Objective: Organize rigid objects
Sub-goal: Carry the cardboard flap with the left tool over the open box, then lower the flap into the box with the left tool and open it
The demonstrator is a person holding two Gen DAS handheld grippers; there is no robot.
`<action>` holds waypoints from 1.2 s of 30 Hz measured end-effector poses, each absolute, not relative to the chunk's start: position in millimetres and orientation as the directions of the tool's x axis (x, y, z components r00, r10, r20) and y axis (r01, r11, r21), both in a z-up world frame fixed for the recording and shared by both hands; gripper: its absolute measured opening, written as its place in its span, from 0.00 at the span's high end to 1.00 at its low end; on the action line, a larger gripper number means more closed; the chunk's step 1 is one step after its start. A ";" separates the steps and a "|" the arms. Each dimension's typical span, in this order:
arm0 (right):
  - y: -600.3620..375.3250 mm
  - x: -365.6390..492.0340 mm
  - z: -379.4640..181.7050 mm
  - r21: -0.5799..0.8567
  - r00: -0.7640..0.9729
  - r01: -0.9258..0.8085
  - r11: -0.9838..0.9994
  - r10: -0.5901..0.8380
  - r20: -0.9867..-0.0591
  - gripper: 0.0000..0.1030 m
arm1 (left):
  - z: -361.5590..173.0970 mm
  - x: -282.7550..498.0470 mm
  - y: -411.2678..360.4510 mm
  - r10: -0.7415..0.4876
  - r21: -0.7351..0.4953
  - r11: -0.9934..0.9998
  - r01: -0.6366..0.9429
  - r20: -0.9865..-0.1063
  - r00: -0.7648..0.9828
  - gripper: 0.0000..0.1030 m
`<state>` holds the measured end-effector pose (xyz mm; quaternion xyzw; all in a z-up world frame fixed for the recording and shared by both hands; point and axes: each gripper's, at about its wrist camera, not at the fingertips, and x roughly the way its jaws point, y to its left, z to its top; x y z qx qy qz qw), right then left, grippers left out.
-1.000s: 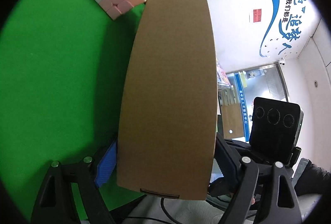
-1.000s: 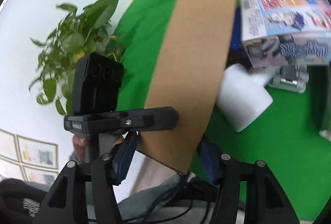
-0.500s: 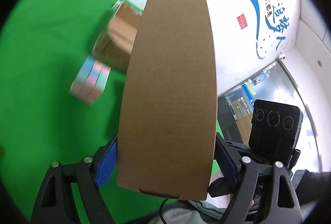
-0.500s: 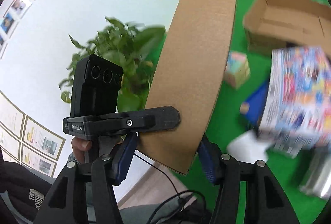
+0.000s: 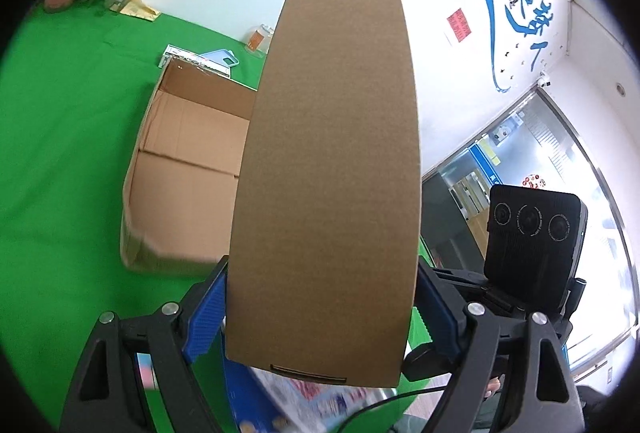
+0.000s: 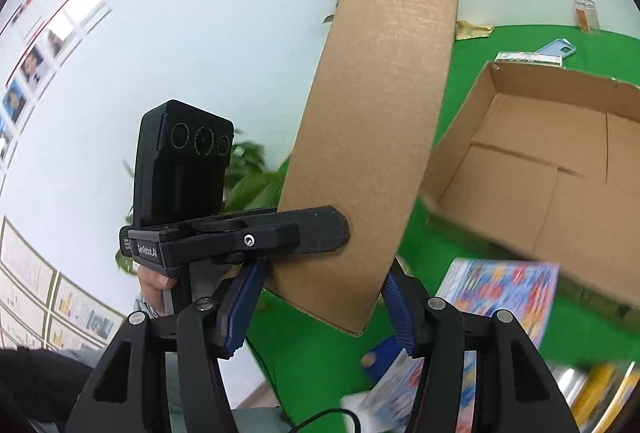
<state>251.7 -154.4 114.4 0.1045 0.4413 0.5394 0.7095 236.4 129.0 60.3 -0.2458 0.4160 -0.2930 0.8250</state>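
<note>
In the left wrist view, the left hand-held gripper [image 5: 320,307] is clamping a flat brown box [image 5: 328,153] above and just beside the open carton [image 5: 176,169]; earlier, a pastel cube sat behind it.

In the right wrist view, the right hand-held gripper [image 6: 320,307] is gripping the flat brown box's narrower side; next it needs lowering into the open carton, which is nearer now.

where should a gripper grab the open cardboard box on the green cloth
Take the open cardboard box by a side wall's top edge, coming from above, one finger inside and one outside. It sits mouth up and looks too wide to span, but the thin upright walls are exposed. The near wall by the bare green cloth looks easiest.
</note>
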 end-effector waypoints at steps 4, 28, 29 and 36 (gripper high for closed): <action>-149.4 292.7 106.9 0.654 0.023 -0.634 0.413 0.855 -0.518 0.46 | 44.7 278.8 132.3 -0.697 -0.672 0.699 0.244 -0.563 0.444 0.18; -101.9 404.1 -27.8 0.671 -0.101 -0.401 0.624 0.698 -0.709 0.46 | -36.8 353.7 130.2 -0.302 -0.312 0.950 0.028 -0.886 0.351 0.23; -103.5 403.4 -28.5 0.675 -0.100 -0.397 0.622 0.701 -0.706 0.46 | -33.5 349.4 131.9 -0.303 -0.314 0.949 0.031 -0.882 0.360 0.23; -105.8 401.2 -43.3 0.650 -0.072 -0.383 0.657 0.680 -0.730 0.46 | 9.8 322.0 158.6 -0.243 -0.277 0.961 0.007 -0.831 0.501 0.23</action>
